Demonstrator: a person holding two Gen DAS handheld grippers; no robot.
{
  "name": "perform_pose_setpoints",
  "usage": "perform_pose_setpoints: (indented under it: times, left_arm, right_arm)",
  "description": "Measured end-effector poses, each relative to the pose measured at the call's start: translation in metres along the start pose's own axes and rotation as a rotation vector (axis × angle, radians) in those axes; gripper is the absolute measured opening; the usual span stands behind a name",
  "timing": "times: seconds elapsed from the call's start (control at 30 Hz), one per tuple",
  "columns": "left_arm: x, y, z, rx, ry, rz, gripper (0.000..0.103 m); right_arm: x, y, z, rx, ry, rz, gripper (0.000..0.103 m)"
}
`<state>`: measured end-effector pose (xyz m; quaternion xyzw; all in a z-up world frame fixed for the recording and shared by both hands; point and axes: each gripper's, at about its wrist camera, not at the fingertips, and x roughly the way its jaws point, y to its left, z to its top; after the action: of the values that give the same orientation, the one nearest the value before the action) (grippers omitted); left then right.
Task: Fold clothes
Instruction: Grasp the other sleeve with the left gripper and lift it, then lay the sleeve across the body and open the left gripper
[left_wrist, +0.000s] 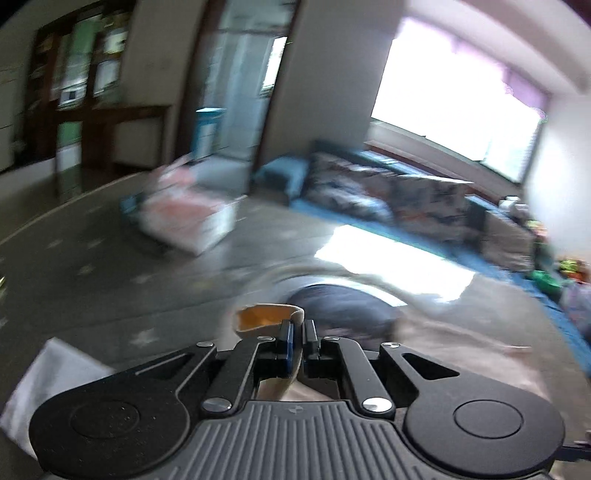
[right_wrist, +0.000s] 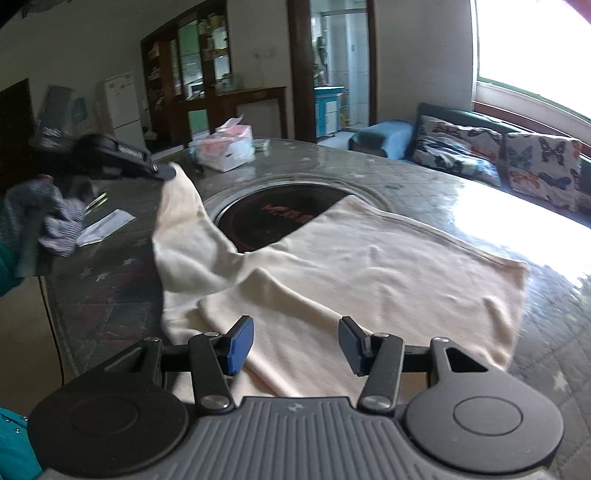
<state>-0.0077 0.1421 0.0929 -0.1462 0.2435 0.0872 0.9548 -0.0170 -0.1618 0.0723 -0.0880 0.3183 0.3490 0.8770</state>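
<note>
A cream garment (right_wrist: 332, 258) lies spread on the round table (right_wrist: 406, 173), partly over the dark round hob (right_wrist: 273, 214) set in its middle. My left gripper (left_wrist: 298, 341) is shut on the garment's sleeve end (left_wrist: 266, 317); in the right wrist view the left gripper (right_wrist: 162, 171) holds that sleeve (right_wrist: 181, 229) lifted above the table's left side. My right gripper (right_wrist: 295, 345) is open and empty, just above the garment's near edge. The left wrist view is blurred.
A pink and white tissue box (right_wrist: 225, 147) stands at the table's far side. A white paper (right_wrist: 105, 225) lies at the left. A sofa with butterfly cushions (right_wrist: 498, 158) runs under the bright window behind the table.
</note>
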Motion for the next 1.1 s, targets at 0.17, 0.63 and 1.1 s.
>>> perform_pose_setpoints:
  times: [0.17, 0.63, 1.1]
  left_arm:
    - [-0.02, -0.06, 0.001, 0.072, -0.009, -0.163, 0.005]
    - [-0.034, -0.184, -0.048, 0.242, 0.084, -0.461, 0.005]
    - [-0.001, -0.193, -0.102, 0.332, 0.279, -0.507, 0.02]
  right_arm:
    - [-0.015, -0.016, -0.011, 0.044, -0.021, -0.036, 0.052]
    - [-0.048, -0.055, -0.043, 0.167, -0.052, -0.133, 0.052]
    - [-0.054, -0.066, -0.05, 0.231, -0.043, -0.183, 0.052]
